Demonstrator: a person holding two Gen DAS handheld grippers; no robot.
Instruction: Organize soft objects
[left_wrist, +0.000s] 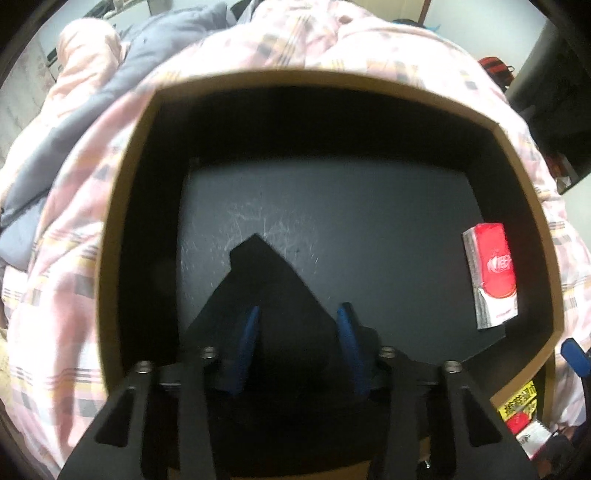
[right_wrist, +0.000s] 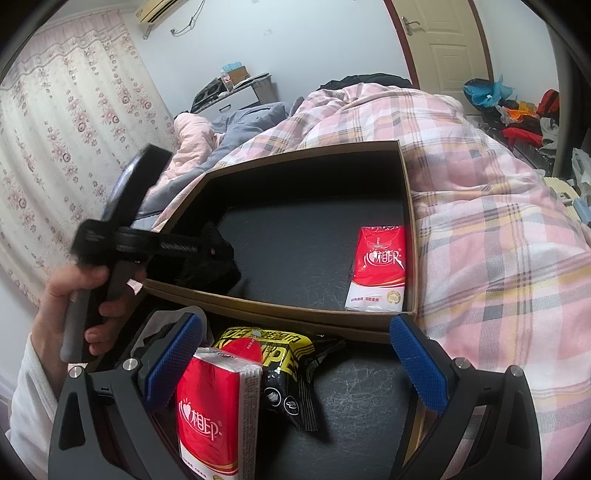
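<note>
Black, perhaps cloth bundle (left_wrist: 266, 295) between left hand-held gripper (left_wrist: 300, 347) pads, outline indistinct

A home bedroom is shown: bed covered by pink plaid quilt (right_wrist: 480, 192), floral curtain (right_wrist: 66, 147), door (right_wrist: 443, 48), wall air conditioner (right_wrist: 155, 9).
</note>
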